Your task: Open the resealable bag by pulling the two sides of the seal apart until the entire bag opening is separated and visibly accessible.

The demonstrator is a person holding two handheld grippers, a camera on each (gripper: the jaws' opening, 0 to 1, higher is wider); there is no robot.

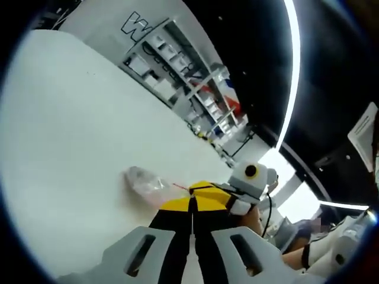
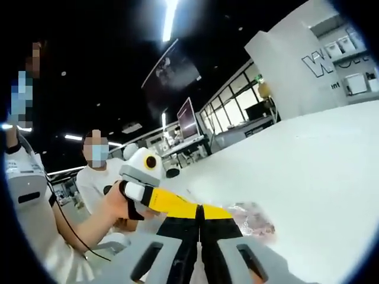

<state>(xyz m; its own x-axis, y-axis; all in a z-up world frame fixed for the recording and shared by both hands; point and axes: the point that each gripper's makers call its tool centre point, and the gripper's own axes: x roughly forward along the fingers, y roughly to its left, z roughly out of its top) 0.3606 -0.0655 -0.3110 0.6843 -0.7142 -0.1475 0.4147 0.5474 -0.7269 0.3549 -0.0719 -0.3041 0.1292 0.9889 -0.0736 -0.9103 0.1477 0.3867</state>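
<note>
On the white table (image 1: 77, 118), found the resealable bag (image 1: 148, 183) lying flat, clear and crumpled, with a thin red line along the edge nearest the tools. Saw it in the left gripper view just beyond and to the left of the jaw tips; in the right gripper view (image 2: 254, 219), just beyond and to the right of them.

Noted the left gripper (image 1: 192, 204) with its jaws drawn together, only a thin dark slit between the black inner faces and yellow ends. Noted the right gripper (image 2: 200, 214) in the same way, jaws pressed nearly flat against each other. Could not tell whether either pair had the bag's seal pinched, the meeting point being hidden behind the yellow ends. Found both sets of tips converging at the bag's red-lined edge, touching or very nearly so.

Saw, in the right gripper view, the left gripper reaching in from the left, carried by a hand (image 2: 118, 204). Beyond it, made out a seated person (image 2: 95, 177) in a white top.

Past the table's far edge, noted white shelving (image 1: 177, 65) under large wall lettering, and a bright ceiling light strip (image 1: 290, 71) against the dark ceiling.
</note>
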